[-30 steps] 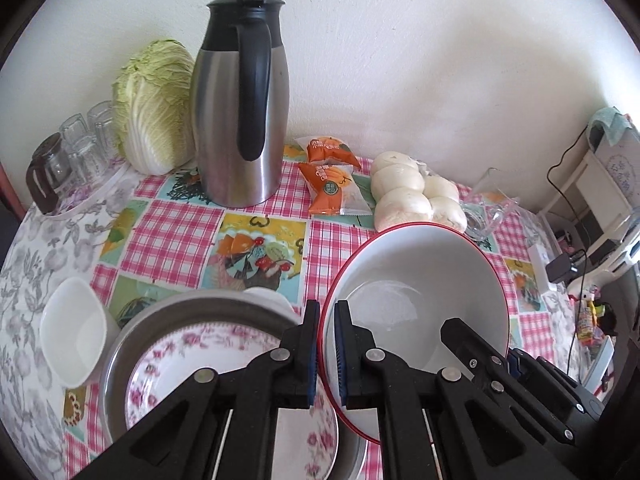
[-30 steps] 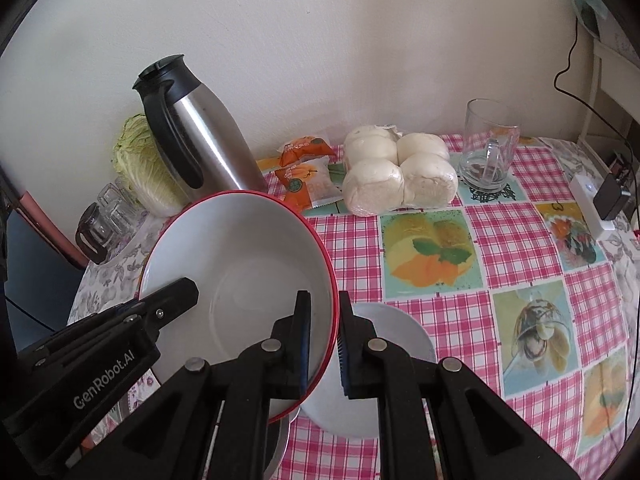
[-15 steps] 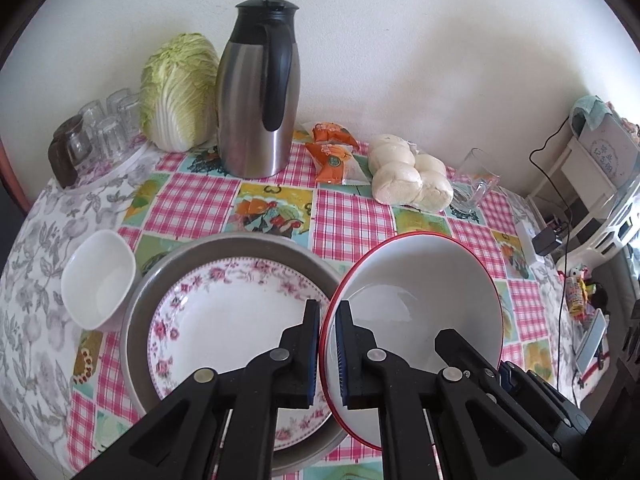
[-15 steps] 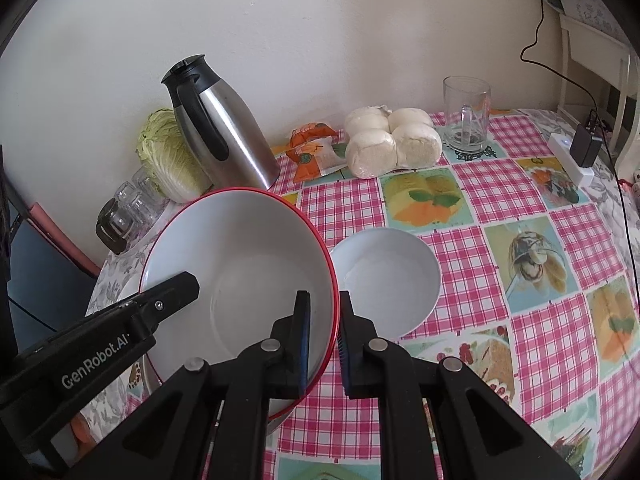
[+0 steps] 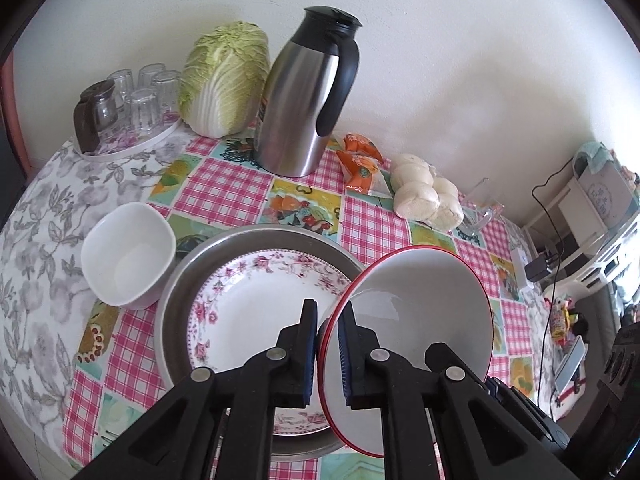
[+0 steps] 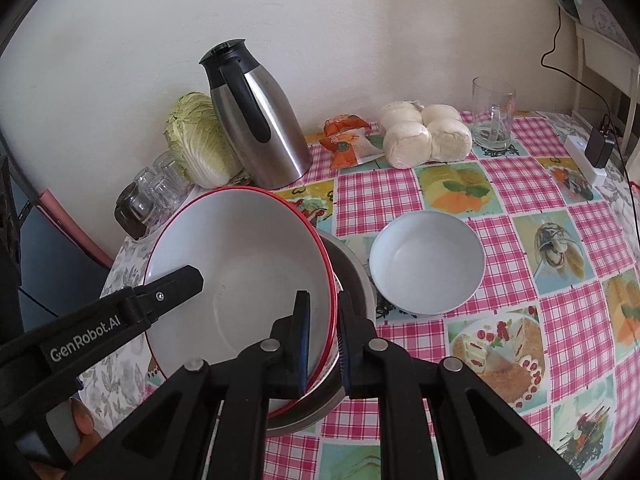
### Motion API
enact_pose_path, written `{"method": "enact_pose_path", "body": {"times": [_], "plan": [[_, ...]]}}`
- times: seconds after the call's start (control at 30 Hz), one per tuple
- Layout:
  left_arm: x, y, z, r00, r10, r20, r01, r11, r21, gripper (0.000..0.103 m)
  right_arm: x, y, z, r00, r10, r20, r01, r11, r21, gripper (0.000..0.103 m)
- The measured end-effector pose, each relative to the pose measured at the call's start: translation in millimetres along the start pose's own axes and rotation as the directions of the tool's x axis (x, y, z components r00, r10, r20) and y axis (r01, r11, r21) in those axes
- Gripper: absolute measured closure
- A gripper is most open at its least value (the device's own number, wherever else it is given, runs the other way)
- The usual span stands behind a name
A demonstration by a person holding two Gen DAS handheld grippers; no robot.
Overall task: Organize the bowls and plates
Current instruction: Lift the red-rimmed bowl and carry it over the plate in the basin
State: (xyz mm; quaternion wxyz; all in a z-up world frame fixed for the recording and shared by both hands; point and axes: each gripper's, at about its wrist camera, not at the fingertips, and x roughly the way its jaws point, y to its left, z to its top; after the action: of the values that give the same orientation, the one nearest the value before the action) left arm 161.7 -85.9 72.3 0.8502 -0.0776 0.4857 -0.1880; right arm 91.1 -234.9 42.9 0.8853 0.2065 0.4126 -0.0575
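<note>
A large white bowl with a red rim (image 5: 416, 312) hangs tilted over the right side of a steel basin (image 5: 224, 248). A floral plate (image 5: 248, 312) lies in that basin. My left gripper (image 5: 328, 344) is shut on the bowl's left rim. My right gripper (image 6: 324, 332) is shut on the opposite rim of the same bowl (image 6: 240, 264). In the right wrist view one of the left gripper's fingers (image 6: 176, 284) shows across the bowl. A small white square bowl (image 5: 128, 256) sits left of the basin. To the basin's right stands a round white bowl (image 6: 428, 264).
Along the wall stand a steel thermos jug (image 5: 308, 100), a cabbage (image 5: 224, 80), a tray of upturned glasses (image 5: 132, 96), snack packets (image 5: 360, 164), bagged buns (image 6: 424, 136) and a glass mug (image 6: 492, 116). A charger and cable (image 6: 596, 148) lie at the table's right edge.
Both grippers have carried the red-rimmed bowl leftward and back, off the round white bowl and over the basin with the floral plate. Both grips are unchanged.
</note>
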Motion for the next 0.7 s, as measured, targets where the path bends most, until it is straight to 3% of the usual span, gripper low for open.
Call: {"method": "enact_pose_path", "body": {"times": [0.37,0.7], "plan": [[-13.9,27.9,6.6,1.000,0.006,0.025,-0.004,0.999,-0.054,0.090,1.9,23.2,-0.1,0.999,0.044,-0.001,-0.044,0.999,-0.012,0.090],[16.8,44.8,4.3,0.998,0.021,-0.053,-0.027,0.994,-0.101,0.090,34.3,18.5,-2.8,0.995,0.062,-0.080,-0.059,0.998,0.032,0.090]]}}
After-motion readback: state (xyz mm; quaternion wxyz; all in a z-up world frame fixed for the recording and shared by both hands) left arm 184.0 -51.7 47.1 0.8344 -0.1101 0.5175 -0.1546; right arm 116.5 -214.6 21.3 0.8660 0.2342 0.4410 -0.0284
